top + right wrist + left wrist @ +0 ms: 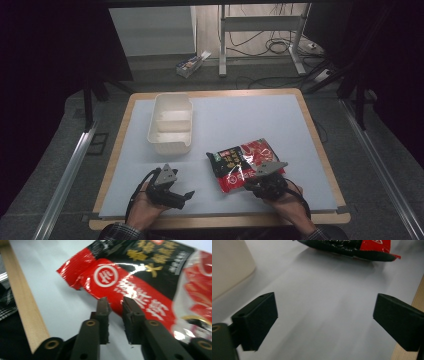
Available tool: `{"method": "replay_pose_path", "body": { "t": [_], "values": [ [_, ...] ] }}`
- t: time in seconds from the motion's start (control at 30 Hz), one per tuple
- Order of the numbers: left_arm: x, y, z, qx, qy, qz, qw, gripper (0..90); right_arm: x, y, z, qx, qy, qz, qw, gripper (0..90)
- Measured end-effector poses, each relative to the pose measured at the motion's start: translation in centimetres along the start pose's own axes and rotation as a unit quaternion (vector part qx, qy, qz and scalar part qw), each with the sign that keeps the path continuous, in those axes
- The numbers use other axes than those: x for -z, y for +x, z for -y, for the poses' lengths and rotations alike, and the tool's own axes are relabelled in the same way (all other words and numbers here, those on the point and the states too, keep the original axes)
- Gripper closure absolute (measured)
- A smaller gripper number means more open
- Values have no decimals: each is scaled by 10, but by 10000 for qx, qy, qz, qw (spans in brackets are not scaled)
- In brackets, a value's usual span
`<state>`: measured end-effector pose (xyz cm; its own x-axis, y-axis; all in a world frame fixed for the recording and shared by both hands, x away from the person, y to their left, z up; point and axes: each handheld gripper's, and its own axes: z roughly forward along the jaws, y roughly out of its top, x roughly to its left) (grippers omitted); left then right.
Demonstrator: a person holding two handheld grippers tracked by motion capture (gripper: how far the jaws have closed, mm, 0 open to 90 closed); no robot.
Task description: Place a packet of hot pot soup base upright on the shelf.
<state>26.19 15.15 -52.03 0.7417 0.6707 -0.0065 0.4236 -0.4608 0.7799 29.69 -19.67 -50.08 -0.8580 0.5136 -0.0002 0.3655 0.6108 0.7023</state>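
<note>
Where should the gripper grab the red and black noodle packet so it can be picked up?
Best on the crimped flat edge of the noodle packet nearest the person, coming in low from that near side. It lies flat on the table, so only its thin sealed rim fits between the narrow jaws of the right gripper beside it.

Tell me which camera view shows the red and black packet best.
The high view: the whole packet lies flat on the table, outline complete. The right gripper view shows its print close up but cropped; the left gripper view catches just its edge at the top.
</note>
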Motion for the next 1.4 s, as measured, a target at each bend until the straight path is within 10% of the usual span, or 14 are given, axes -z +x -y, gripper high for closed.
{"method": "replay_pose_path", "body": {
  "t": [0.97, 1.4],
  "values": [
    [-66, -13, -71, -379, -709, 743, 9940, 890, 26, -42, 22, -463, -159, 1085, 9929, 61],
    [-98, -21, -68, -485, -367, 816, 9948, 900, 34, -49, 29, -491, -108, 1235, 9911, 0]
  ]
}}
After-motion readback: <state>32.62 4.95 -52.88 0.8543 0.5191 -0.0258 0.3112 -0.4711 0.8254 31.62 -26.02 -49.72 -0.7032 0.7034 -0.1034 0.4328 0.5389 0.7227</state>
